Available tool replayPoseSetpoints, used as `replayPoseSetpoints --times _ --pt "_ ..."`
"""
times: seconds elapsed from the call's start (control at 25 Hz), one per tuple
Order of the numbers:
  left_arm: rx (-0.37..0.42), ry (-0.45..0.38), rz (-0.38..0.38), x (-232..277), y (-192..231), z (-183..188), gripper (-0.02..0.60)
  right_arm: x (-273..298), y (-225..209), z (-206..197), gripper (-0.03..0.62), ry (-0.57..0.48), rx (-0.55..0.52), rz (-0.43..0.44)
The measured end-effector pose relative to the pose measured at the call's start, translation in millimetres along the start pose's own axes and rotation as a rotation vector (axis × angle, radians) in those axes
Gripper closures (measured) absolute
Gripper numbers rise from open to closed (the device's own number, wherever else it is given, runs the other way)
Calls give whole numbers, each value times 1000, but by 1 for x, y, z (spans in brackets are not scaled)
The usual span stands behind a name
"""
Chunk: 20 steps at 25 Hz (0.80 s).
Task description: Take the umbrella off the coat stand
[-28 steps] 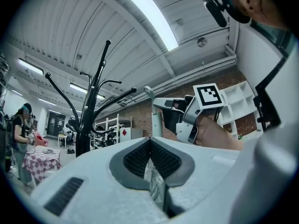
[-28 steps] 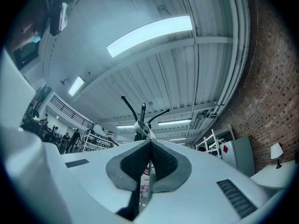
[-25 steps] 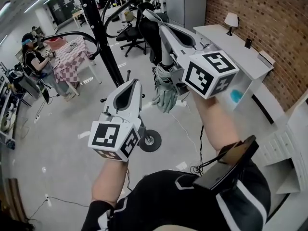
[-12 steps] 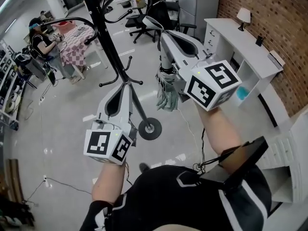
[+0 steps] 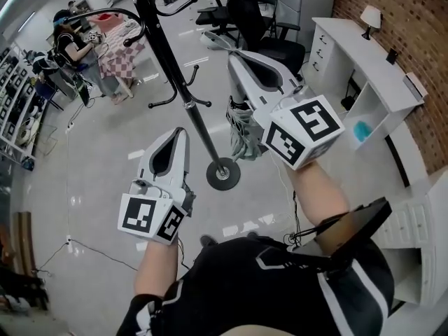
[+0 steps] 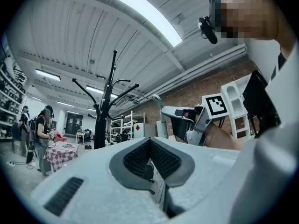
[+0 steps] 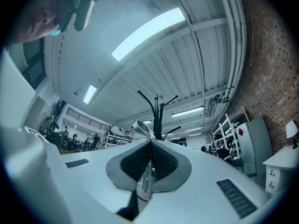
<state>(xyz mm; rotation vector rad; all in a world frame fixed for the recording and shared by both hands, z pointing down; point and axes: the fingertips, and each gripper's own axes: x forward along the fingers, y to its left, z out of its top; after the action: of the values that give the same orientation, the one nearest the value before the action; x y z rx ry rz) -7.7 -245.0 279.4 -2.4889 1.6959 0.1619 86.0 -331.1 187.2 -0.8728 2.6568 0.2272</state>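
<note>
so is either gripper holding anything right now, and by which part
The right gripper is shut on the umbrella near its upper end, the folded canopy hanging below. The left gripper is shut on nothing.

White desk (image 5: 348, 42), lamp (image 5: 369, 17), office chair (image 5: 256, 21), perhaps tablecloth (image 5: 116, 52)
</note>
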Motion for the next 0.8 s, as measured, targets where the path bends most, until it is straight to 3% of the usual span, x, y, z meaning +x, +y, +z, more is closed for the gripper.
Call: replayPoseSetpoints --times 0.16,0.44,0.8 --pt "-25 44 -58 -8 -2 -17 574 3 14 -1 585 11 1 -3" --pt "-47 36 -69 -37 11 -17 574 -1 48 -19 585 43 6 -14" --pt "-85 22 -21 -62 54 -13 574 6 78 -52 585 103 52 -70"
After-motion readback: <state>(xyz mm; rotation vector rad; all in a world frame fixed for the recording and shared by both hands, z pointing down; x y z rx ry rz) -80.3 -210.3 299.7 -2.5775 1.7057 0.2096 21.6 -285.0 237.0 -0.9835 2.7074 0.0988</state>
